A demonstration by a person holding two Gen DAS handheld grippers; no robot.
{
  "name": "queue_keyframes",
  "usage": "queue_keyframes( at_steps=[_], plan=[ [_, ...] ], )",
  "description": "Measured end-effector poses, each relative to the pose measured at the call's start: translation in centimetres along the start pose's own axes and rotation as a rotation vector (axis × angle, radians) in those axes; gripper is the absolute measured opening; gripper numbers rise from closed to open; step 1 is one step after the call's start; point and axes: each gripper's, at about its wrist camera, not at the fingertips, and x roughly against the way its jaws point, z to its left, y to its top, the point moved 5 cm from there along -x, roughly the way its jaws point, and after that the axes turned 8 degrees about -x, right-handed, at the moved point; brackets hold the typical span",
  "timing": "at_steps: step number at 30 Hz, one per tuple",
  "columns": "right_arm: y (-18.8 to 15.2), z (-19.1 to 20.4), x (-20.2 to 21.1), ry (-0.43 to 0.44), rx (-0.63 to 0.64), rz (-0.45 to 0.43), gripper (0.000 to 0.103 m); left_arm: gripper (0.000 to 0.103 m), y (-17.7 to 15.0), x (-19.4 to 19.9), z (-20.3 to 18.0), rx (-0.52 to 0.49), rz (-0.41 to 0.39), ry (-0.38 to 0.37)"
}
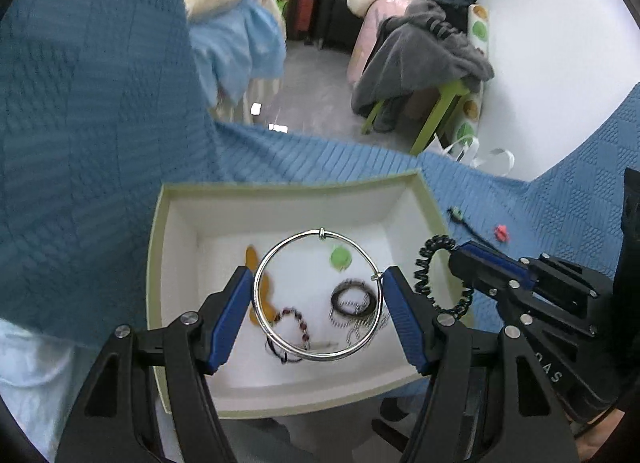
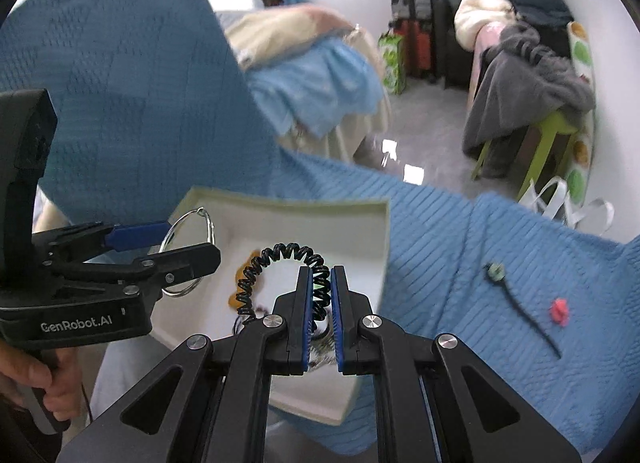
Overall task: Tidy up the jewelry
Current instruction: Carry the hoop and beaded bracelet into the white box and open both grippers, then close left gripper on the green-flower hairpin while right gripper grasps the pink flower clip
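Note:
A white open box lies on a blue bedspread. My left gripper is shut on a silver bangle, holding it across its width above the box. My right gripper is shut on a black coiled hair tie, holding it over the box's right side. Inside the box lie an orange piece, a green round piece, a red-black bracelet and dark hair ties.
On the bedspread right of the box lie a black stick pin with a green head and a small red piece. Beyond the bed edge are the floor, a green stool piled with clothes, and suitcases.

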Motion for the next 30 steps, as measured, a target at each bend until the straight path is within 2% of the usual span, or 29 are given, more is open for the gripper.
queue_keyframes(
  at_steps=[9,13,15,16,26,30],
  plan=[
    [-2.6,-0.1,-2.8,-0.032,-0.002,0.092,0.009,0.067,-2.0,-1.3,0.1,0.016,0.045,-0.024],
    [-2.6,-0.2,-2.6,0.003,-0.012,0.094,0.012,0.068,-1.9,-1.4,0.3,0.037,0.069,-0.036],
    [-2.3,-0.3,-2.1,0.034,-0.024,0.08,0.03,0.074,-1.7,-1.2,0.4,0.051,0.061,-0.035],
    [-2.1,-0.4,-1.7,0.042,-0.027,0.065,0.032,0.078,-1.6,-0.9,0.4,0.059,0.052,-0.037],
    [0.5,-3.0,3.1,0.02,-0.016,-0.086,0.032,0.079,0.7,0.7,-2.8,0.054,-0.008,-0.048],
    [1.2,-5.2,4.8,-0.002,-0.033,-0.127,0.032,0.079,1.9,1.0,-5.4,0.041,-0.058,-0.094]
  ],
)
